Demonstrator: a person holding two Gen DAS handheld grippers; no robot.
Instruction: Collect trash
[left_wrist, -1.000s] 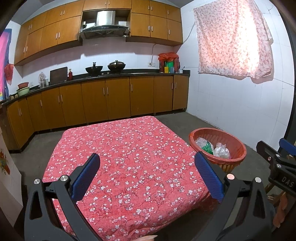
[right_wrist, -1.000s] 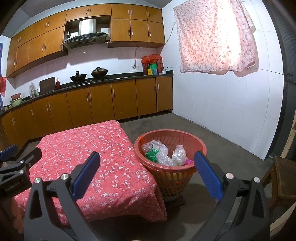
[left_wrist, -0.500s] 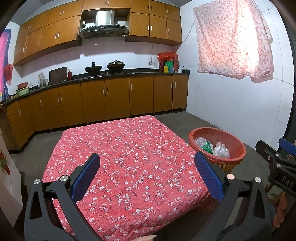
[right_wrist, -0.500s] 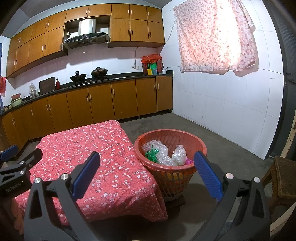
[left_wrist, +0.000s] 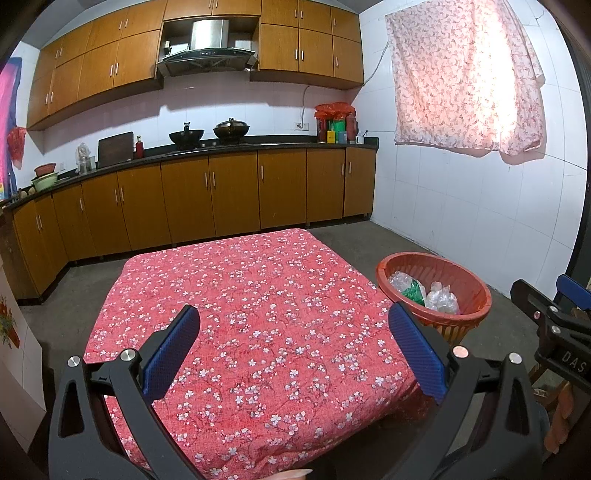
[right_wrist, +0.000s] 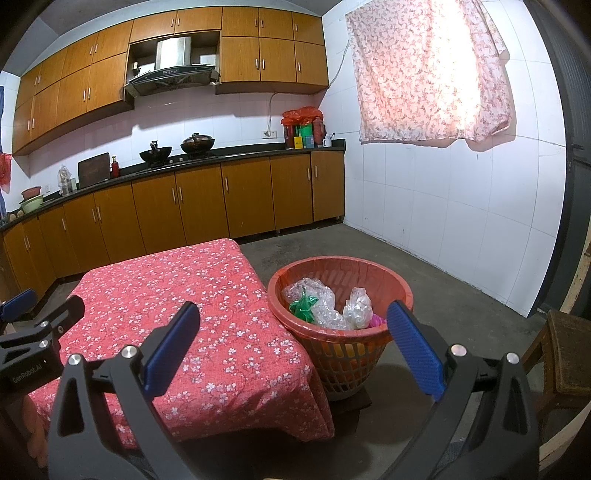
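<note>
Left gripper (left_wrist: 293, 350) hangs wide open, holding nothing, over the bench (left_wrist: 258, 295); no trash shows on its cloth. Right gripper (right_wrist: 291, 349) is just as wide and bare, the basket (right_wrist: 400, 282) straight ahead and below, trash (right_wrist: 325, 306) already in it. Collecting looks about done.

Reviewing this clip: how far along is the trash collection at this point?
Looks finished or nearly so. Done: crumpled plastic trash lies in the red basket beside the table. In hand: nothing; the left gripper and right gripper both hang open and empty. Left: no loose trash shows on the tablecloth or on the visible floor.
</note>
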